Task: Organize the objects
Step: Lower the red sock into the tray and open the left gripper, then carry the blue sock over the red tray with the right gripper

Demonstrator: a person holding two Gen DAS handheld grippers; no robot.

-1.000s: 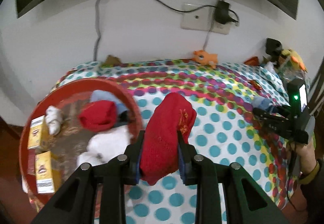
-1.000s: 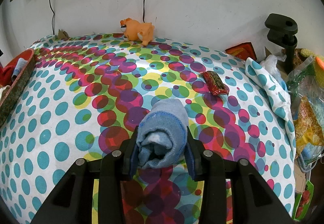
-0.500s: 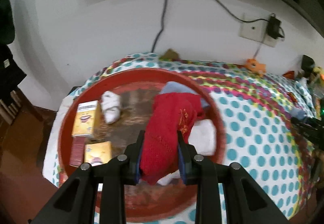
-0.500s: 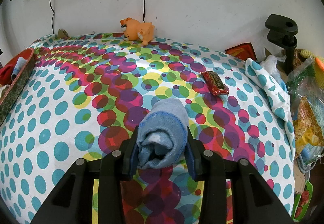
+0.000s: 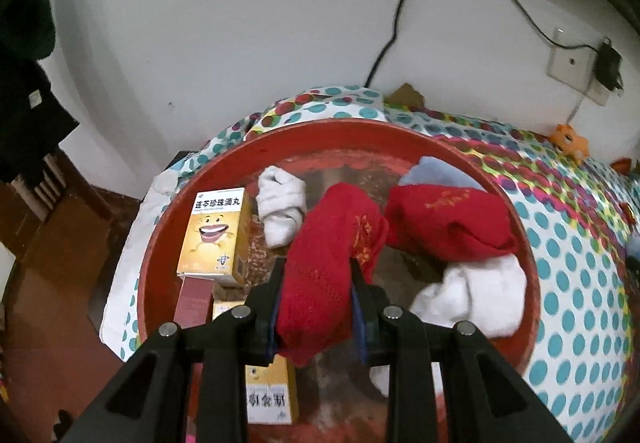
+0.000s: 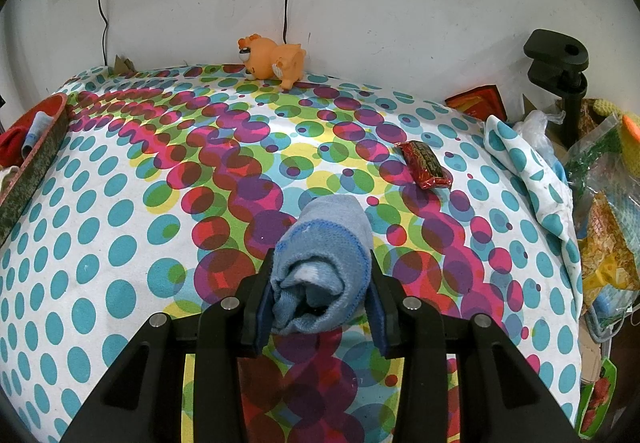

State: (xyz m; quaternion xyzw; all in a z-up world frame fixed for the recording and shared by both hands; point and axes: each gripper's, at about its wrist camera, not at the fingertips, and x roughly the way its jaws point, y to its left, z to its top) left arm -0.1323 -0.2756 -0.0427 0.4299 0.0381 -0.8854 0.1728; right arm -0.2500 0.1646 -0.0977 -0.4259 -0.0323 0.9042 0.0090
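Note:
My left gripper (image 5: 318, 295) is shut on a red sock (image 5: 324, 263) and hangs over the round red tray (image 5: 160, 243). Inside the tray lie another red sock (image 5: 448, 223), white socks (image 5: 280, 207) (image 5: 476, 295), a pale blue sock (image 5: 436, 173) and yellow medicine boxes (image 5: 214, 235). In the right wrist view, my right gripper (image 6: 322, 289) is shut on a rolled light blue sock (image 6: 324, 263) just above the dotted tablecloth (image 6: 120, 203). The tray's edge (image 6: 36, 159) shows at the far left there.
An orange toy animal (image 6: 274, 61) sits by the wall under the sockets. A red snack packet (image 6: 426, 165) lies on the cloth to the right. Bags, a black clamp (image 6: 560, 67) and clutter crowd the table's right edge. The floor drops off left of the tray.
My left gripper has carried the red sock leftward from over the dotted cloth to above the tray's middle. The right gripper with its blue sock has stayed still.

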